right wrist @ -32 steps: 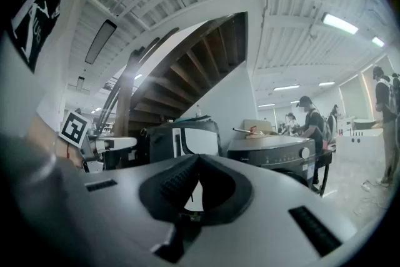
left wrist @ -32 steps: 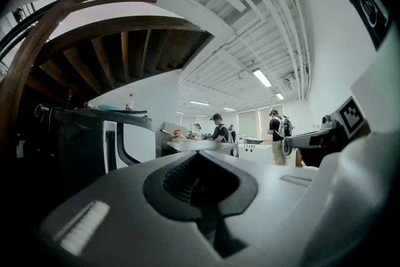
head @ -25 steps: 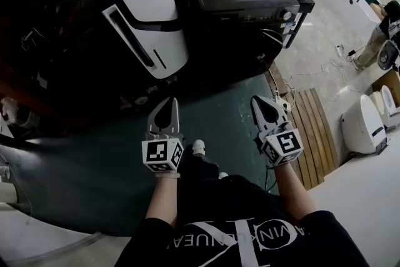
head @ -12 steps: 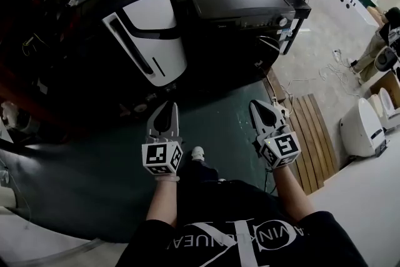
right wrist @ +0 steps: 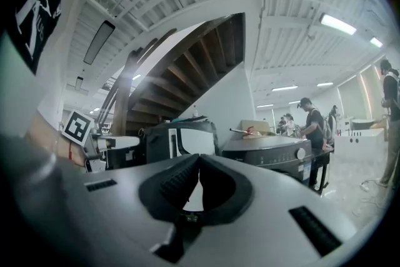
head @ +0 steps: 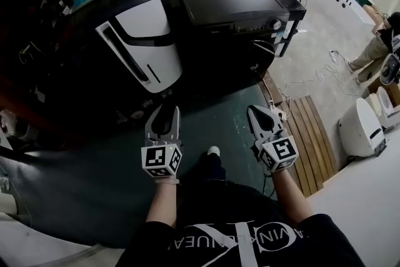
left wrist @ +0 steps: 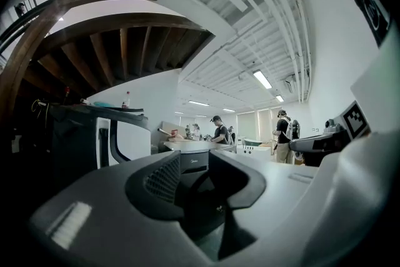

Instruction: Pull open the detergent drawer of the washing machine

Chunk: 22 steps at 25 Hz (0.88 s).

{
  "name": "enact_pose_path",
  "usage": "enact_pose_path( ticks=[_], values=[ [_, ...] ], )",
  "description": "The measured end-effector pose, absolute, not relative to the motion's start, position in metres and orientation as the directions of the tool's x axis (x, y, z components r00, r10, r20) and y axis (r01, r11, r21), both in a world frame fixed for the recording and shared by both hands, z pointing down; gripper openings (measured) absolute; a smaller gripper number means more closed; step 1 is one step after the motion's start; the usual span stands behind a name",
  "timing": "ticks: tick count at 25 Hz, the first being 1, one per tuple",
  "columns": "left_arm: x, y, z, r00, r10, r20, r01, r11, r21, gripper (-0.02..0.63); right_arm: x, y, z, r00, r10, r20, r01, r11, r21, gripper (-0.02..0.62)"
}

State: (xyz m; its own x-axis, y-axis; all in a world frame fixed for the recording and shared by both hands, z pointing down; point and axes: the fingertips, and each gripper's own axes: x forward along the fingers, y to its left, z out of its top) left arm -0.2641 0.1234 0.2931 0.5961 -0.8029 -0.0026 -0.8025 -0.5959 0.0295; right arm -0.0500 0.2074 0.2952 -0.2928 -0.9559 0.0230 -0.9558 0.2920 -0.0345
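Closest to me is the person in a black shirt with white lettering, forearms out and a grey plastic two-jaw tool in each hand, each capped by a white cube with black square markers. The left gripper (head: 165, 114) has just been opening its ribbed dark pads; they now stand well apart with nothing between them. The right gripper (head: 260, 114) has its tips pressed together on nothing. Both point level over a dark green floor mat (head: 219, 128).

Past the mat stands the dark, boxy front-loading washing machine (head: 232, 0), with a flat, smooth top. A narrow glossy control panel (head: 250, 25) runs level across the top of its front, with a round silver knob (head: 279, 23) at the right end. The detergent drawer should sit in that strip, probably left of the knob, but I cannot make out its outline. It would pull straight out toward the person.

The machine is ahead of both tools and well apart from them. The right one looks slightly nearer, but the open left one is aimed squarely at the front, so I judge it the likelier to reach.

Left of the washer leans a white and black rounded appliance (head: 147, 34). To the right lie pale wooden slats (head: 310, 128).
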Motion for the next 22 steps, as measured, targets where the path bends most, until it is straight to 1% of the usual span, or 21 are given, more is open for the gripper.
enact_pose_path(
  ticks=[5, 13, 22],
  values=[
    [-0.249, 0.101, 0.306, 0.579, -0.815, 0.019, -0.815, -0.578, 0.042, 0.124, -0.027, 0.19, 0.3, -0.283, -0.959, 0.028, -0.959, 0.282, -0.034, 0.012],
    [-0.204, 0.051, 0.328, 0.56, -0.825, 0.073, -0.828, -0.559, 0.031, 0.124, 0.021, 0.142, 0.309, -0.295, -0.955, 0.043, -0.956, 0.294, -0.024, 0.012],
    [-0.16, -0.019, 0.323, 0.549, -0.832, 0.074, -0.835, -0.55, 0.017, 0.124, 0.065, 0.067, 0.317, -0.332, -0.94, 0.075, -0.943, 0.332, -0.012, 0.012]
  ],
)
